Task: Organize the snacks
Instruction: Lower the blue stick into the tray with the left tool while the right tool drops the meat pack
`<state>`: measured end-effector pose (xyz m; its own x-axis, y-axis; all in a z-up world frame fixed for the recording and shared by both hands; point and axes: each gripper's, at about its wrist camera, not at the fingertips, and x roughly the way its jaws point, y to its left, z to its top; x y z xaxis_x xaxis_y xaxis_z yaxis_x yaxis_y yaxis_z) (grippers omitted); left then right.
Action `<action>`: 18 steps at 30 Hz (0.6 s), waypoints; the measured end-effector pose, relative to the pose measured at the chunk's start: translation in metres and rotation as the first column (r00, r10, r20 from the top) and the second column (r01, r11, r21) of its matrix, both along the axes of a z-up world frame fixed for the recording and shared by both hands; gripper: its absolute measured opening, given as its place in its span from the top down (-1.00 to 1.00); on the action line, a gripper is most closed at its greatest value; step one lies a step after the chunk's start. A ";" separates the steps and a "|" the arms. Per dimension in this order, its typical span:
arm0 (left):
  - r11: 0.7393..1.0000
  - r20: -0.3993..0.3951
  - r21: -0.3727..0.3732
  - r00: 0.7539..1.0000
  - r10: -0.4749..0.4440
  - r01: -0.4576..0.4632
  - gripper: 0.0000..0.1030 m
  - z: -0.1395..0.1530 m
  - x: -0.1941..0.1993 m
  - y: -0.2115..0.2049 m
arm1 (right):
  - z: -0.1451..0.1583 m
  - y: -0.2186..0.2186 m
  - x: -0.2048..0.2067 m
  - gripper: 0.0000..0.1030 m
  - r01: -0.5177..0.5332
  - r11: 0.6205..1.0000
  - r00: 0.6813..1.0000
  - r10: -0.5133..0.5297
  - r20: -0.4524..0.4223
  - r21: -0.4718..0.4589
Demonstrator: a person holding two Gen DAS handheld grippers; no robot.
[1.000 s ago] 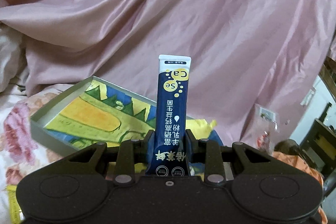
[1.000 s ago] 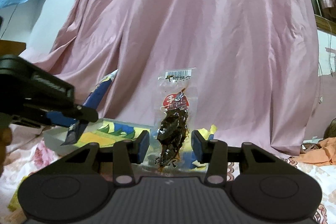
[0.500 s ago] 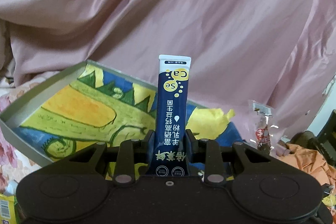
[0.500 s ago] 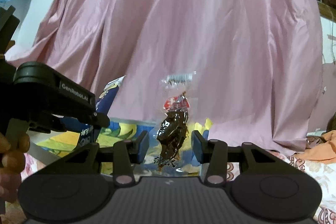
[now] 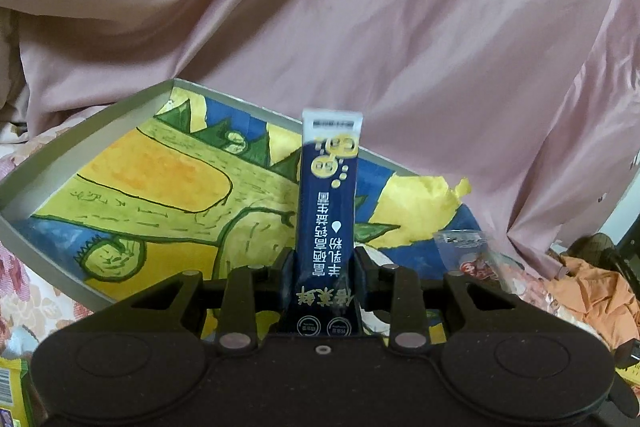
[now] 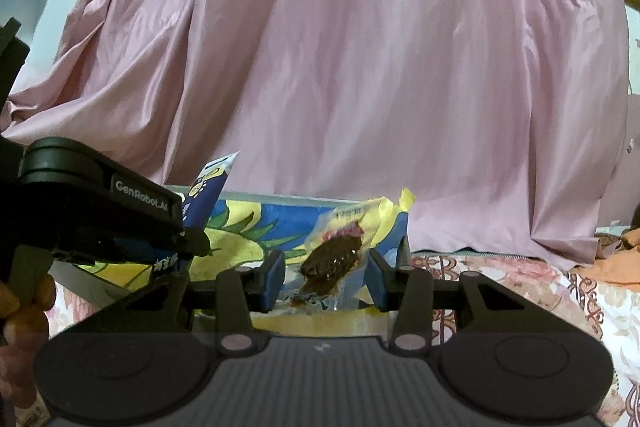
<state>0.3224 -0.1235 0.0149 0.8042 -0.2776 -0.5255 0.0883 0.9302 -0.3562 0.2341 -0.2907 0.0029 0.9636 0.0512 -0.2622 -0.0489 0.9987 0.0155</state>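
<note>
My left gripper (image 5: pixel 323 267) is shut on a dark blue stick sachet (image 5: pixel 328 203) that stands upright between its fingers, over the near edge of a shallow grey box (image 5: pixel 92 123) lined with a yellow, green and blue drawing. My right gripper (image 6: pixel 326 273) has its jaws apart. A clear packet of dark brown snack (image 6: pixel 334 255) sits tilted between them, over the box's (image 6: pixel 280 201) right end; I cannot tell whether the fingers touch it. The left gripper (image 6: pixel 120 223) with the sachet (image 6: pixel 206 195) also shows at the left in the right wrist view. The packet (image 5: pixel 470 255) also shows in the left wrist view.
Pink satin cloth (image 5: pixel 360 27) hangs behind the box. The box rests on a floral bedcover (image 6: pixel 540 291). Orange cloth (image 5: pixel 596 291) lies at the right. A yellow snack pack (image 5: pixel 12 395) lies at the lower left.
Both grippers have moved down and forward over the box. The right jaws have widened and the brown snack packet has tipped from upright to tilted, lower between them.
</note>
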 end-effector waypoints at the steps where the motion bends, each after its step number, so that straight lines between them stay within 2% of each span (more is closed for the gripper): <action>1: 1.000 -0.004 0.001 1.000 -0.003 0.003 0.32 -0.001 0.000 0.000 | -0.001 0.000 0.001 0.08 0.000 1.000 1.000 0.000 -0.005 0.003; 3: 1.000 0.001 0.001 1.000 -0.004 0.004 0.29 -0.001 -0.001 0.001 | -0.001 0.000 0.001 0.08 0.002 1.000 1.000 -0.002 -0.011 0.003; 6: 1.000 0.012 0.000 1.000 -0.004 0.004 0.10 0.000 -0.004 0.003 | -0.001 -0.001 0.002 -0.04 0.008 1.000 1.000 -0.008 -0.011 0.006; 9: 1.000 0.026 0.006 1.000 0.001 -0.001 -0.10 0.005 -0.010 0.005 | -0.001 -0.002 0.001 -0.22 0.013 1.000 1.000 -0.012 -0.007 0.012; 13: 1.000 0.049 0.012 0.999 0.022 -0.023 -0.53 0.013 -0.021 0.012 | 0.003 -0.002 -0.006 -0.62 0.019 1.000 1.000 -0.019 0.021 0.013; 18: 0.999 0.068 0.006 0.996 0.050 -0.050 -0.81 0.023 -0.038 0.025 | 0.012 -0.001 -0.018 -0.90 0.025 1.000 0.997 -0.025 0.074 0.008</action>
